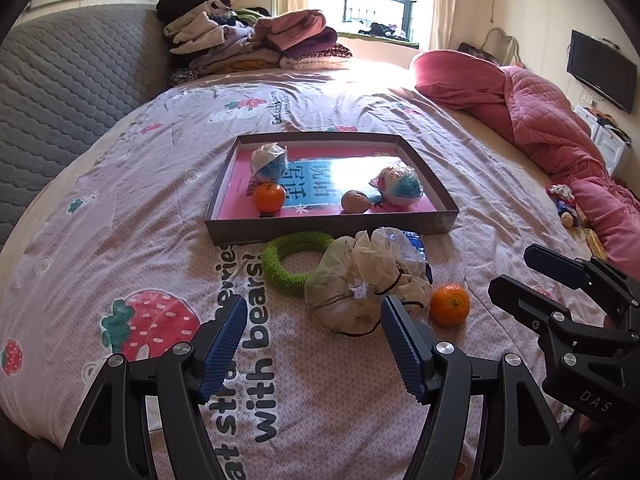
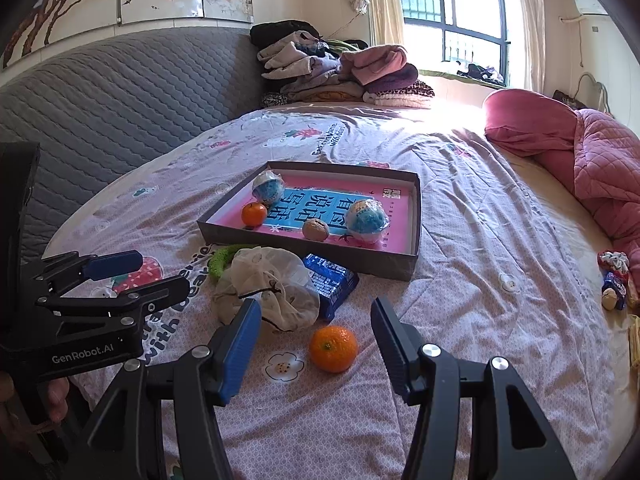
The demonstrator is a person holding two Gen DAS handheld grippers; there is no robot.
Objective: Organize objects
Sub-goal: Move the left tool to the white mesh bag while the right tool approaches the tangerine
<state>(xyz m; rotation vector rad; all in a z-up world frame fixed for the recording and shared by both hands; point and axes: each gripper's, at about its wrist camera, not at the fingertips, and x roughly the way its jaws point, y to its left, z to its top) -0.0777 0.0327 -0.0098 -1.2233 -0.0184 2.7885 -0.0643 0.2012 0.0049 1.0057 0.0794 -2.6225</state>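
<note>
Orange mandarin [image 2: 333, 349] sits loose on the pink printed bedsheet [image 2: 460, 280], between the blue-padded jaws of the right gripper [image 2: 316, 344], no contact, jaws fairly wide. Left gripper [image 1: 314, 338] wide too, nothing gripped, hovering at the cream sheer scrunchie [image 1: 360, 284]. Green fuzzy ring [image 1: 294, 262] and blue crinkled packet [image 2: 330, 284] lie beside the scrunchie. Grey shallow cardboard tray [image 1: 320, 232] beyond holds a second mandarin [image 1: 270, 197], a walnut [image 1: 355, 201] and two wrapped blue-white balls [image 1: 270, 162].
</note>
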